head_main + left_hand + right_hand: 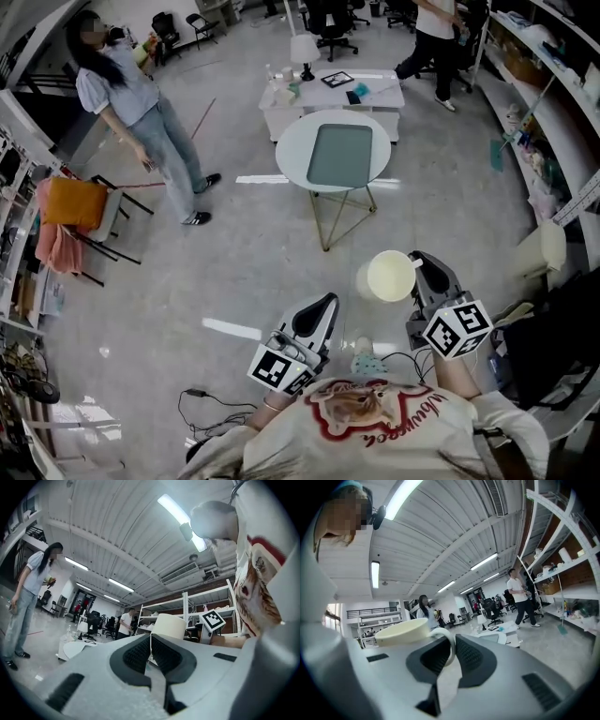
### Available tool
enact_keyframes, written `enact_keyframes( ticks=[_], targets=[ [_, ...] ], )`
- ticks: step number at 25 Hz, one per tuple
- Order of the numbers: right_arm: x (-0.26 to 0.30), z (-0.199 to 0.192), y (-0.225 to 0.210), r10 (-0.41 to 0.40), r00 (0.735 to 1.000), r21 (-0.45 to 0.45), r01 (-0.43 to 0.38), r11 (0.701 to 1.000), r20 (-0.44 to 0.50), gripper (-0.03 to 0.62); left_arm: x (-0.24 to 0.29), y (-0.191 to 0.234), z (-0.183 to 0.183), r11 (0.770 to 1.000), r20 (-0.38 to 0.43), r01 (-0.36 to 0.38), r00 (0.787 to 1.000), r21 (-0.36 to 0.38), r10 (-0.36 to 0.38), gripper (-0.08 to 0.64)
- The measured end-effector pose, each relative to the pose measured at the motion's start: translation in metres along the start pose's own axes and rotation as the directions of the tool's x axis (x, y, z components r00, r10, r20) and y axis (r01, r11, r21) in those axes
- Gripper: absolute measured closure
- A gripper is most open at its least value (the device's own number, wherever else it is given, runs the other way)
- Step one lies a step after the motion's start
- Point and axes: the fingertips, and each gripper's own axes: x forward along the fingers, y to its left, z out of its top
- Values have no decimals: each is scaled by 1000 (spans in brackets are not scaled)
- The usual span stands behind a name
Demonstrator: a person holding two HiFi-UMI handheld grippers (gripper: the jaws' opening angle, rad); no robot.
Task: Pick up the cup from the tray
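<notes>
At the left, the left gripper (324, 302) is held low by the wearer's chest. In the left gripper view its (151, 642) jaws are seen drawn together with nothing between them, so it plays no part in the step. Further off, the tray (340, 155) is seen bare at the middle of the round table (292, 150) tabletop. Right of centre, the cup (391, 276) is found in the air, well apart from the tray and table and near the wearer's body, mouth up and about level. It is carried by the right gripper (421, 263). In the right gripper view the jaws (451, 645) are seen clamped on the cup's handle (450, 641), with the bowl of the cup (401, 632) hanging out to the left of the pads. The pick-up is judged done or nearly done, and the step in hand is the hold. Since only the thin handle loop is pinched, the cup is likely to pivot about the pads. The clamp is best kept firm, the wrist kept steady so the rim stays level, and quick swings avoided. The idle left gripper is best kept clear of the cup's side (168, 626), which is seen just beyond its tips.
</notes>
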Motion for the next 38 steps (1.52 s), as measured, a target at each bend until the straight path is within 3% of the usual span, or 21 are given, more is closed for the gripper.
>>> enact_keyframes(
  ticks=[8, 19, 38],
  targets=[
    [-55, -19, 81, -20, 999, -15, 21, 1000, 40, 543, -90, -22, 11, 1000, -11, 18, 1000, 13, -18, 541],
    [-102, -44, 136, 27, 1000, -35, -27, 999, -7, 543, -138, -58, 19, 1000, 15, 7, 1000, 15, -8, 541],
    [-122, -46, 141, 69, 998, -55, -69, 996, 5, 543, -150, -86, 16, 1000, 5, 3, 1000, 24, -3, 541]
  ],
)
